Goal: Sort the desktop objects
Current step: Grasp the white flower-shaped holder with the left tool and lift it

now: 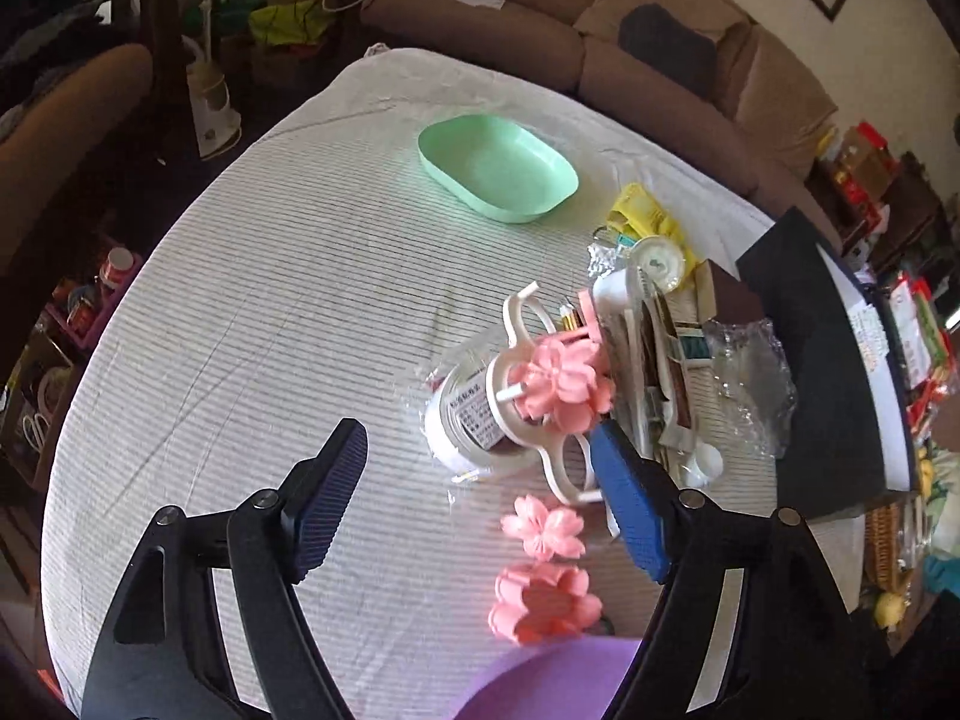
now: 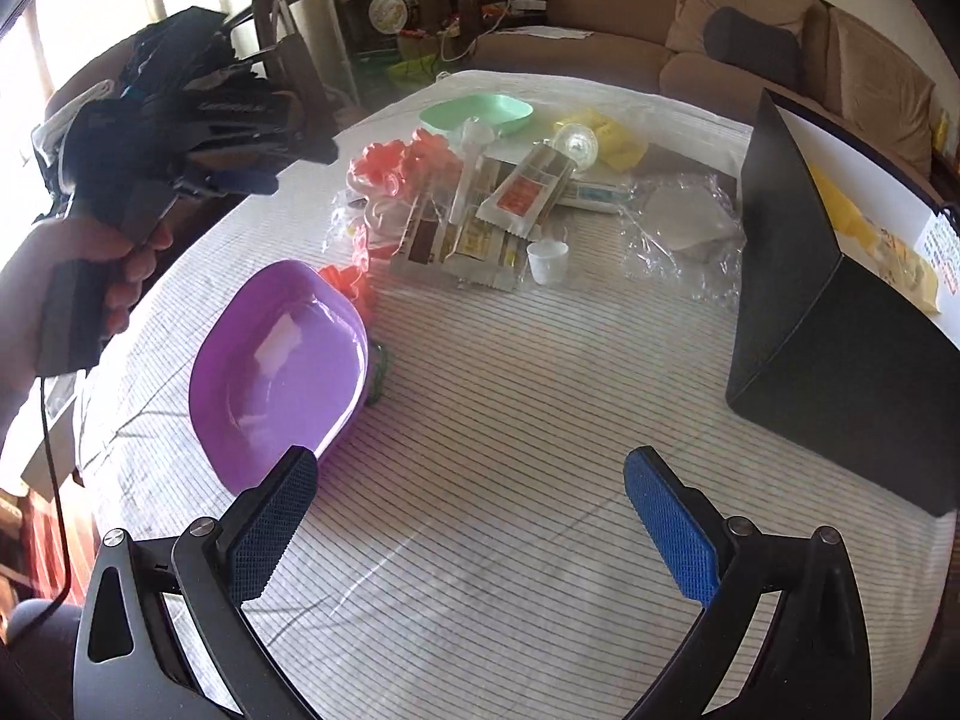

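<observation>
Nearest the left wrist camera, the left gripper (image 1: 480, 498) hangs over the striped tablecloth (image 1: 240, 330) with its jaws spread wide and nothing between the pads; no earlier view is there to compare. Just past its fingertips lie two loose pink flower cutters (image 1: 543, 525), one flat and one thicker (image 1: 543, 600), the latter close to the rim of the purple tray (image 1: 540, 684) at the bottom edge. Beyond them a white plunger frame carrying another pink flower (image 1: 561, 387) leans on a white jar with a printed label (image 1: 462, 420), both partly in clear wrapping. To the right of these the heap of desktop things crowds together: paper sachets (image 1: 660, 372), a small white cup (image 1: 705, 462), crumpled clear plastic (image 1: 750, 378), a round white dial (image 1: 657, 264) on yellow packets (image 1: 642, 210), and the black box (image 1: 822, 360) hemming in that side. Farthest on the cloth, well apart from the heap, sits the mint-green tray (image 1: 498, 165), with a brown sofa (image 1: 660, 78) behind. In the right wrist view the right gripper (image 2: 471, 522) also stands spread over bare cloth, nothing held, with the purple tray just beside its left finger, and a hand (image 2: 114, 276) at the far left grips the other tool's handle.
</observation>
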A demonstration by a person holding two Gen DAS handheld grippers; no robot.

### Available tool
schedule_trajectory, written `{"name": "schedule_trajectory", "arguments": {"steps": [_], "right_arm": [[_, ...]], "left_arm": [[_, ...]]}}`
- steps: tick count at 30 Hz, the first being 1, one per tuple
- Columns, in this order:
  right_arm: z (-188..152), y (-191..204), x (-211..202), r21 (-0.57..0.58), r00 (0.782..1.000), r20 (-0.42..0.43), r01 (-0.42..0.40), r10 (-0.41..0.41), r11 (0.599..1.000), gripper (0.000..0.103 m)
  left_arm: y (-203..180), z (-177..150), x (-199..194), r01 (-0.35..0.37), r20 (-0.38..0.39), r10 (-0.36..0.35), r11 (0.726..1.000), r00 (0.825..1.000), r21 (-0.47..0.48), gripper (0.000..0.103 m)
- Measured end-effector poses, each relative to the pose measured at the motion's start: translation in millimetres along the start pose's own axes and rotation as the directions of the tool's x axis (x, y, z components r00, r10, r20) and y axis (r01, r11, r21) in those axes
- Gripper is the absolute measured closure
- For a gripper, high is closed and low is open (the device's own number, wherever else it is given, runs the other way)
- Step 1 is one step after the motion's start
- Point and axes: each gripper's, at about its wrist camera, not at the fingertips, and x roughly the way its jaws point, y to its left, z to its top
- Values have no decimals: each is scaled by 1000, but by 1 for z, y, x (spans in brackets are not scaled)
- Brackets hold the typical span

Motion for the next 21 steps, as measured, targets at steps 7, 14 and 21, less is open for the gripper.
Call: {"name": "schedule_trajectory", "arguments": {"steps": [7, 14, 21], "right_arm": [[3, -12, 19, 27, 999, -17, -28, 28, 999, 0], [-1, -15, 25, 39, 999, -27, -31, 32, 999, 0], [-5, -13, 12, 67, 999, -24, -40, 42, 997, 0]], "left_arm": [[-7, 5, 39, 41, -32, -41, 999, 999, -10, 40], [-16, 3, 14, 28, 36, -29, 999, 999, 21, 94], [-46, 2, -16, 166, 1, -167, 984, 986, 66, 102]]}}
